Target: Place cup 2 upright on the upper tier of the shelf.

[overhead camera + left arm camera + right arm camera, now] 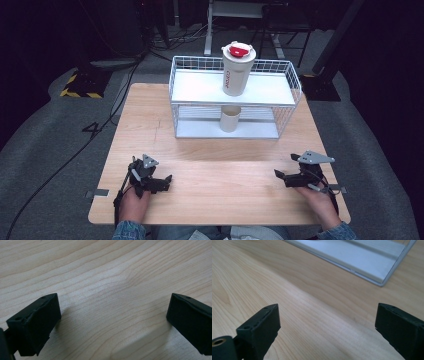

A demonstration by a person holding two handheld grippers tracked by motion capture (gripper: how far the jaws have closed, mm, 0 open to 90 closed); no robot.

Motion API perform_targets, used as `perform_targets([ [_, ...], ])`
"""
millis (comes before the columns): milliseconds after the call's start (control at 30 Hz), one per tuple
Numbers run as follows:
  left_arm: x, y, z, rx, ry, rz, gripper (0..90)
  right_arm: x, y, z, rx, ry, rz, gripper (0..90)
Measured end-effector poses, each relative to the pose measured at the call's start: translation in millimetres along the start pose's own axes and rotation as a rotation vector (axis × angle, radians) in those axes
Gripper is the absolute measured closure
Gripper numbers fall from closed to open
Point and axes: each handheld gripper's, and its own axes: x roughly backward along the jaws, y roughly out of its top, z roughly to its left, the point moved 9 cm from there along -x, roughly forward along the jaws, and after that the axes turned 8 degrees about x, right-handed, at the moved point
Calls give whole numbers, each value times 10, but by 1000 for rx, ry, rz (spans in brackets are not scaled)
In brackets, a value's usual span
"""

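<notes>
The white tumbler (238,70) with its red-capped lid stands upright on the top shelf of the white wire rack (183,95), and the plain paper cup (230,119) sits on the rack's bottom shelf, directly beneath it; stacked so, each can be reached from the rack's open front. My left tongs (161,183) and right tongs (281,175) rest low on the counter (220,170), well short of the rack, jaws spread wide and pinching nothing, which I judge leaves them ready to reach in.
</notes>
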Motion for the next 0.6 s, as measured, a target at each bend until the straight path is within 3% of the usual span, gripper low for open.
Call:
perform_targets([
  [167,0,0,0,0,0,0,0,-110,-163,76,20,-6,56,64],
  [533,0,0,0,0,0,0,0,-168,-266,97,9,-11,133,56],
  [600,0,0,0,0,0,0,0,-186,-272,126,-39,11,150,34],
])
